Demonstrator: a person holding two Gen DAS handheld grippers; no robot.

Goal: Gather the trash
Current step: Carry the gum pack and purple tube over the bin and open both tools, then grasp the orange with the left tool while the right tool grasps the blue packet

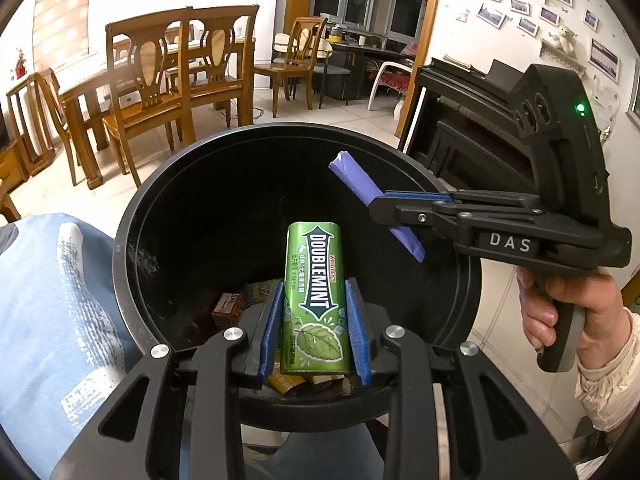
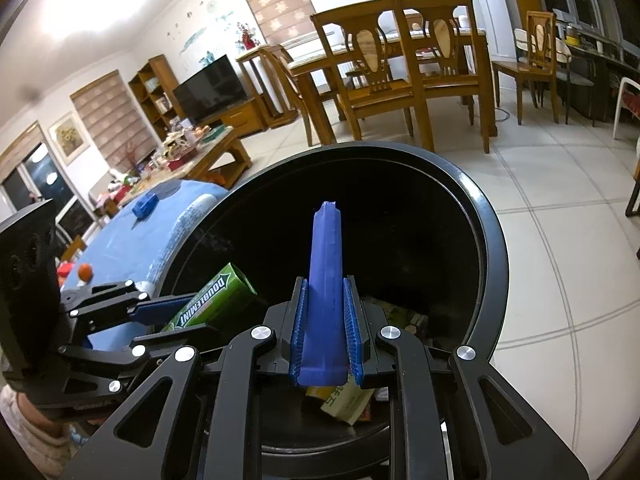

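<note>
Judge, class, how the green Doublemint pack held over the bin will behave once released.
The Doublemint pack looks stiff: it juts unbent from the left gripper. Probably light. Flat-sided, it should drop into the black bin without rolling.

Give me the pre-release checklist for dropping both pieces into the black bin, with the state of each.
1. Left gripper shut on green Doublemint pack: ok.
2. Right gripper shut on blue wrapper: ok.
3. Pack over black bin opening: ok.
4. Wrapper over the opening: ok.
5. Room left above the trash already inside: ok.
6. The two grippers clear of each other: ok.
</note>
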